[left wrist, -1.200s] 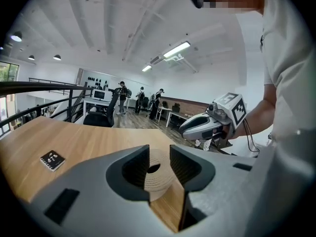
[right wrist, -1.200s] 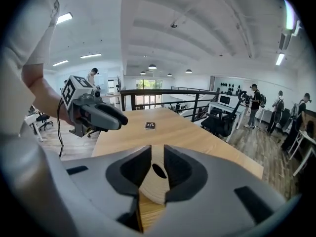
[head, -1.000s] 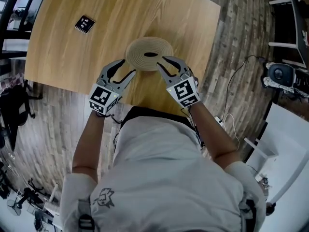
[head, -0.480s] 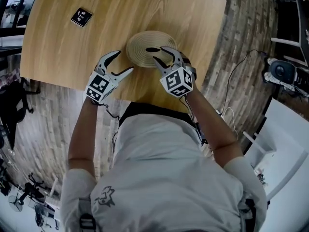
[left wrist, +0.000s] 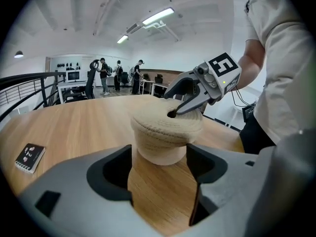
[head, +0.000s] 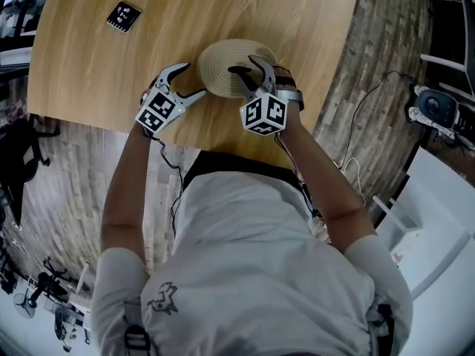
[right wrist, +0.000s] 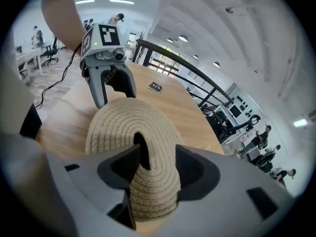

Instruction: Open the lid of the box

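Note:
A round woven rope box [head: 221,59] with a domed lid [left wrist: 165,122] stands near the wooden table's [head: 111,73] front edge. The lid has a dark hole [right wrist: 139,147] in its middle. My left gripper [head: 190,81] is at the box's left side, its jaws opening, with the box wall [left wrist: 160,152] just beyond the fingertips and untouched. My right gripper [head: 249,71] reaches over the lid from the right, jaws opening. One fingertip [left wrist: 173,114] dips into the hole, and a strip of lid [right wrist: 150,181] lies between the fingers. The lid still looks seated on the box.
A small black-and-white marker card [head: 123,16] lies at the table's far left. The table's front edge [head: 185,145] runs right in front of the person's body. Cables [head: 364,117] and dark equipment [head: 438,113] are on the plank floor to the right.
Both grippers moved forward onto the box and their jaws spread wider. The right gripper went from the lid's near rim to over its middle, one finger entering the hole.

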